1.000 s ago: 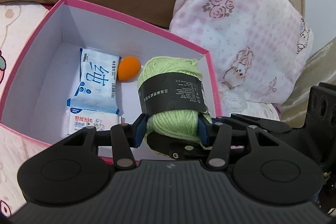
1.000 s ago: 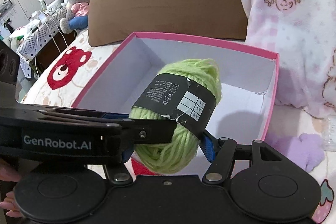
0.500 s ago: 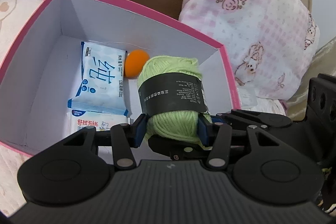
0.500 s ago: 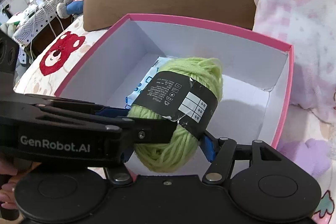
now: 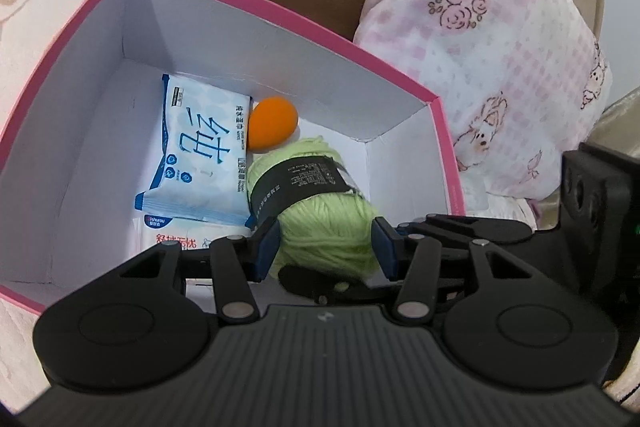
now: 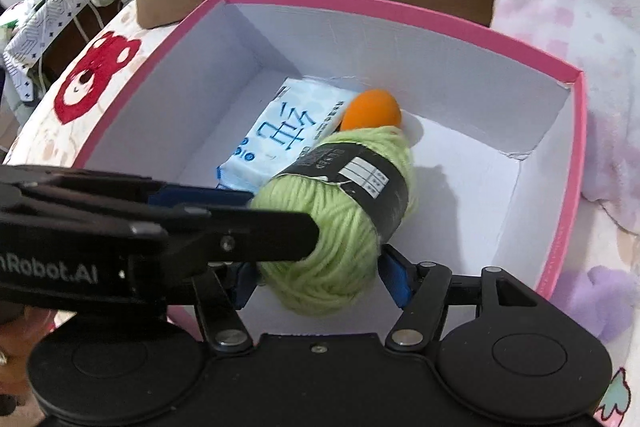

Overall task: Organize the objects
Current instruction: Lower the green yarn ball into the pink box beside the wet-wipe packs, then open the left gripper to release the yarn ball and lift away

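Over pink box (image 5: 448,147), both hand-held grippers touch green yarn (image 5: 320,227).

"Left claw (image 5: 325,247)?"
"Angled down, and its jaws have just closed tighter on the yarn ball (image 5: 320,211)."
"And the right claw (image 6: 319,283)?"
"Tipped steeper, crossing beneath the left. Its jaws have just eased wider, and the pads look barely clear of the yarn between them."

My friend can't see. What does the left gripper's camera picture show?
A fuzzy light-green yarn ball with a black paper band sits between the left gripper's blue pads, low inside a pink-rimmed white cardboard box. Behind it lie a blue-and-white tissue packet and a small orange ball.
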Motion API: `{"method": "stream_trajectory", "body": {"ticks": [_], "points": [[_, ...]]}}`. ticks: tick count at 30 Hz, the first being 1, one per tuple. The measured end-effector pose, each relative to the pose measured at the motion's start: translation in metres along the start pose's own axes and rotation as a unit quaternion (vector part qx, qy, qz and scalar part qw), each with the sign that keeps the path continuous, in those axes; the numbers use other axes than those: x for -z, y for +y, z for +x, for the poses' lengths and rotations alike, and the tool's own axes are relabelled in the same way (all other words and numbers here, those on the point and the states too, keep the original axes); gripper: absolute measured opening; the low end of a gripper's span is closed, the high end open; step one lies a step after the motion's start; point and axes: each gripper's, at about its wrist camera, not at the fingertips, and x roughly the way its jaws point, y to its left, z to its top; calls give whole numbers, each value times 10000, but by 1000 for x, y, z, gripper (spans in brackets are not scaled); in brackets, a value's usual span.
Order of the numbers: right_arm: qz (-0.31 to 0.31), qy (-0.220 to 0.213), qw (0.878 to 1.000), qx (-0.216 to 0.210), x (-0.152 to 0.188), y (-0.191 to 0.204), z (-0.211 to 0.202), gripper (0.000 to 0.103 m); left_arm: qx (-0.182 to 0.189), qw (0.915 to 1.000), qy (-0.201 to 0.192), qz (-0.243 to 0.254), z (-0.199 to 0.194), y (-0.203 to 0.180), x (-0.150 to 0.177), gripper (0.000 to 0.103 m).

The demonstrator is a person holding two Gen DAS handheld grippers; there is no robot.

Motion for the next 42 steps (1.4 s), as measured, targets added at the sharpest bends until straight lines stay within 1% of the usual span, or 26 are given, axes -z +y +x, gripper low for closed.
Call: {"method": "stream_trajectory", "body": {"ticks": [2, 4, 6, 8, 10, 12, 13, 14, 16, 18, 21, 24, 26, 31, 34, 39, 41, 42], "points": [[-27, 55, 9999, -105, 2, -1, -1, 71, -73, 9998, -77, 142, -2, -2, -1, 38], [-5, 45, 9999, -165, 3, -2, -6, 71, -80, 9998, -104, 147, -4, -1, -3, 35], [-63, -7, 9998, -168, 3, 0, -13, 74, -30, 9998, -89, 160, -6, 0, -3, 33], [-214, -146, 9996, -105, 3, 4, -21, 78, 50, 9999, -62, 120, -8, 0, -4, 33], [-329, -253, 9991, -47, 4, 6, -27, 78, 183, 9998, -36, 62, -11, 0, -4, 33], [-364, -285, 9989, -75, 5, 6, -29, 78, 330, 9994, -32, 14, -14, 0, -5, 33], [-392, -327, 9987, -15, 6, 7, -29, 77, 329, 9994, -53, 13, -15, -1, -5, 33], [-436, -344, 9985, 26, 6, 7, -28, 76, 273, 9996, -64, 18, -14, -1, -5, 33], [-509, -364, 9980, 110, 8, 9, -24, 67, 181, 9998, -44, 25, -11, -1, -3, 33], [-521, -373, 9978, 143, 9, 9, -23, 57, 192, 9998, 12, -1, -6, 0, -1, 33], [-351, -413, 9985, 83, 10, 7, -23, 53, 150, 9999, 36, 13, 0, -1, 1, 33], [-288, -470, 9985, -27, 11, 7, -25, 53, 145, 9998, 99, 35, 7, -3, 4, 33], [-344, -501, 9981, -28, 13, 6, -28, 53, 68, 9999, 84, 85, 9, -4, 5, 33], [-637, -813, 9944, 231, 25, 12, -51, 54, -433, 9987, 91, 233, 13, -7, 9, 33], [-718, -912, 9929, 273, 32, 12, -65, 59, -480, 9987, 96, 172, 12, -8, 10, 33], [-747, -1012, 9916, 288, 42, 10, -82, 60, -544, 9983, 8, 186, -1, -20, 13, 33], [-759, -1053, 9912, 272, 47, 10, -89, 61, -632, 9978, -16, 208, -9, -27, 15, 33], [-767, -1072, 9909, 269, 49, 10, -93, 61, -734, 9969, -15, 279, -13, -33, 16, 35]]}}
